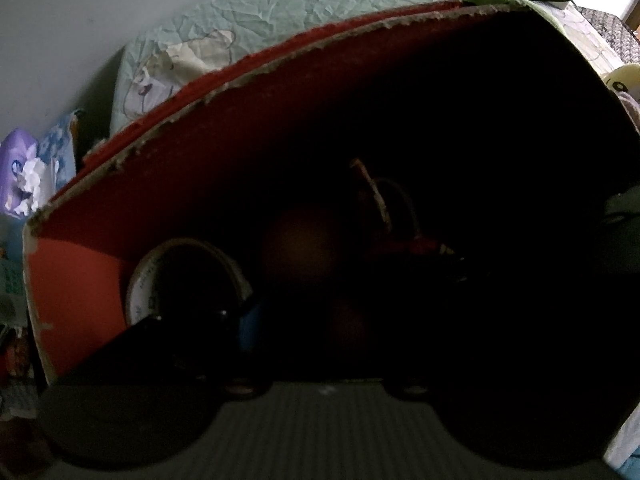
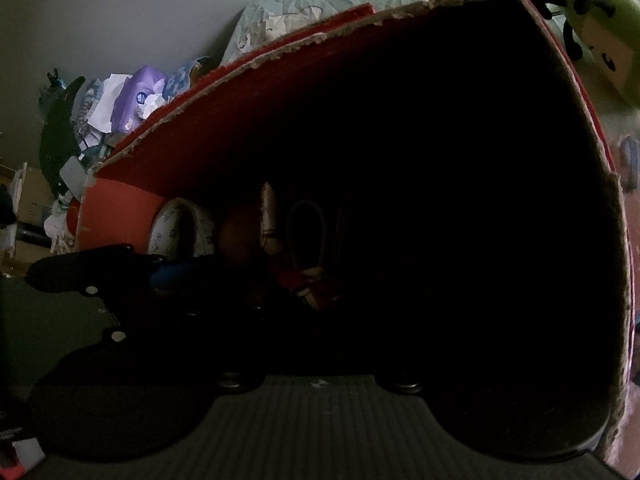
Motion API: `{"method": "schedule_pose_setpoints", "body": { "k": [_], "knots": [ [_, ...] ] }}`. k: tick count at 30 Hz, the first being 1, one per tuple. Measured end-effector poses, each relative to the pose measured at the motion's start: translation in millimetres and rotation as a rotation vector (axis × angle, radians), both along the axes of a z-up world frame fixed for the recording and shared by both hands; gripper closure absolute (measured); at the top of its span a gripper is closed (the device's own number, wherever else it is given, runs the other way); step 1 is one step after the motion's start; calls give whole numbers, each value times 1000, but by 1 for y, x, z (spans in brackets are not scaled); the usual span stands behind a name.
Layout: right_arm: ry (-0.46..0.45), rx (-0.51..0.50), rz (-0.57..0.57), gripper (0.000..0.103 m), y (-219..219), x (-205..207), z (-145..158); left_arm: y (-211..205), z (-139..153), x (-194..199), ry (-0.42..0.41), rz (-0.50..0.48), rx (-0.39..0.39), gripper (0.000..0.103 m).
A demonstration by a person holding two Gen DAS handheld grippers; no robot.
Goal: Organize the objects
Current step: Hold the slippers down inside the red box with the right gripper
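- Nearest in both wrist views, each gripper's own fingers are lost in shadow at the bottom of the frame, so whether either stands wide or narrow cannot be told.
- In the right wrist view the left gripper (image 2: 160,272) reaches in from the left as a black body with a blue tip at the box's left end; its jaws cannot be made out.
- Both cameras look into a red cardboard box (image 1: 80,280) with a torn, ragged rim; its right half is almost wholly black.
- Inside at the left, a roll of tape (image 1: 160,276) stands on edge, its hole facing the camera.
- Beside it sit a dim round object (image 1: 304,248) and a small red-and-white item (image 2: 316,288), both hard to identify.
- Beyond the box lie a pale green bedspread (image 1: 300,12), a green plush toy (image 2: 592,20) and a purple tissue pack (image 2: 140,96).
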State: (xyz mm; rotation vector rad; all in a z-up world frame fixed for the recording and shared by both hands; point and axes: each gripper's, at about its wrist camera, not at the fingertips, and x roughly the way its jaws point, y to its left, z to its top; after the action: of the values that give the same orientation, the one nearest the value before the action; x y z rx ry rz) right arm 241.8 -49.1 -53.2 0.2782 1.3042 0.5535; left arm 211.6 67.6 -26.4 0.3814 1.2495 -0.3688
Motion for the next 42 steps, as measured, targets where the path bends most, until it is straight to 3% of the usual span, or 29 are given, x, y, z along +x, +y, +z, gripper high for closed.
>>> {"method": "schedule_pose_setpoints", "body": {
  "k": [42],
  "knots": [
    [-29, 125, -15, 64, -10, -1, 2, -6, 5, -7, -58, -11, 39, 38]
  ]
}}
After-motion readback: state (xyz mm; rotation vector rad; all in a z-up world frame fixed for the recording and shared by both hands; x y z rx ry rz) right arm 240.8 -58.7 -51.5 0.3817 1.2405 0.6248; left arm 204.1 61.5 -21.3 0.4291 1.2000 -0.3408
